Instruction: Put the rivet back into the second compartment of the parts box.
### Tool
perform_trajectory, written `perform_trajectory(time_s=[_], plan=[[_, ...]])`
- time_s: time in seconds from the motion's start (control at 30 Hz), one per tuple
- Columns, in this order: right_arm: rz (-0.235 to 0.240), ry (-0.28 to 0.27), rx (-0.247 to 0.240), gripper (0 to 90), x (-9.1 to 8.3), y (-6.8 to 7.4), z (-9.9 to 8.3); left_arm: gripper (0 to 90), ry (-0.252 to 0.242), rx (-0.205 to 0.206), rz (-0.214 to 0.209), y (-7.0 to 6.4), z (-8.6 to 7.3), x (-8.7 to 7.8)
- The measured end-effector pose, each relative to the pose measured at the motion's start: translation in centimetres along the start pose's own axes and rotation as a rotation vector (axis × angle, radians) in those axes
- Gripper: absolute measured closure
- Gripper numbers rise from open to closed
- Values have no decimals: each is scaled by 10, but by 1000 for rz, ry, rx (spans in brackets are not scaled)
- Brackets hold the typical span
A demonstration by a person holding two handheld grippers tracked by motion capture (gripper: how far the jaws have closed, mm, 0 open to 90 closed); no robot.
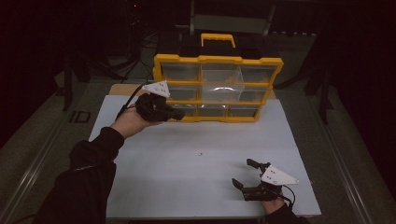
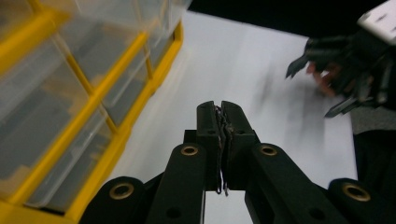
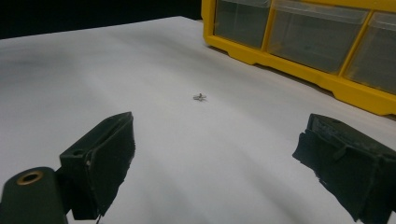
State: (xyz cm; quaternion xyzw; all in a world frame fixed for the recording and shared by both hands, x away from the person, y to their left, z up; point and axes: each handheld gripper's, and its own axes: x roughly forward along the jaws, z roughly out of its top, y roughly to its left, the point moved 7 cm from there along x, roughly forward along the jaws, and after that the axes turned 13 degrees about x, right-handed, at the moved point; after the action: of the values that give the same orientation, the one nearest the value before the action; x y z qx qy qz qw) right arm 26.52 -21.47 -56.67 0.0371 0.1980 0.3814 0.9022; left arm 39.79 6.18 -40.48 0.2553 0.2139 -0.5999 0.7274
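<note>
A: Surface? White tabletop, dim room.
B: Nearest, right tool, jaws wide apart, nothing held, low over the tabletop's near right.
A: Screw?
B: Lies bare mid-tabletop, ahead of the right tool, well apart.
A: Left tool?
B: Jaws pressed together, empty, just beside the yellow organizer's lower left drawers at the far edge.

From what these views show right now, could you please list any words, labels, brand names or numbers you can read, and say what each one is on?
There is no readable text.
Yellow organizer box: no label or brand legible on its frame, handle or clear drawers.
Grey plates on the left gripper and right gripper: only small dark dots, no lettering.
White table surface: unmarked, apart from a small metal piece lying on it.
</note>
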Motion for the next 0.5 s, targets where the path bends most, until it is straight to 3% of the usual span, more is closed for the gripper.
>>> perform_trajectory(time_s=[0.07,0.17,0.23,0.5], plan=[[0,-1,0,97,0,0,0,862,-9,21,9,4,11,-8],[0,-1,0,97,0,0,0,862,-29,26,10,7,19,-13],[1,-1,1,97,0,0,0,862,-63,29,14,13,32,-22],[3,-2,3,97,0,0,0,862,-113,47,46,29,67,-38]])
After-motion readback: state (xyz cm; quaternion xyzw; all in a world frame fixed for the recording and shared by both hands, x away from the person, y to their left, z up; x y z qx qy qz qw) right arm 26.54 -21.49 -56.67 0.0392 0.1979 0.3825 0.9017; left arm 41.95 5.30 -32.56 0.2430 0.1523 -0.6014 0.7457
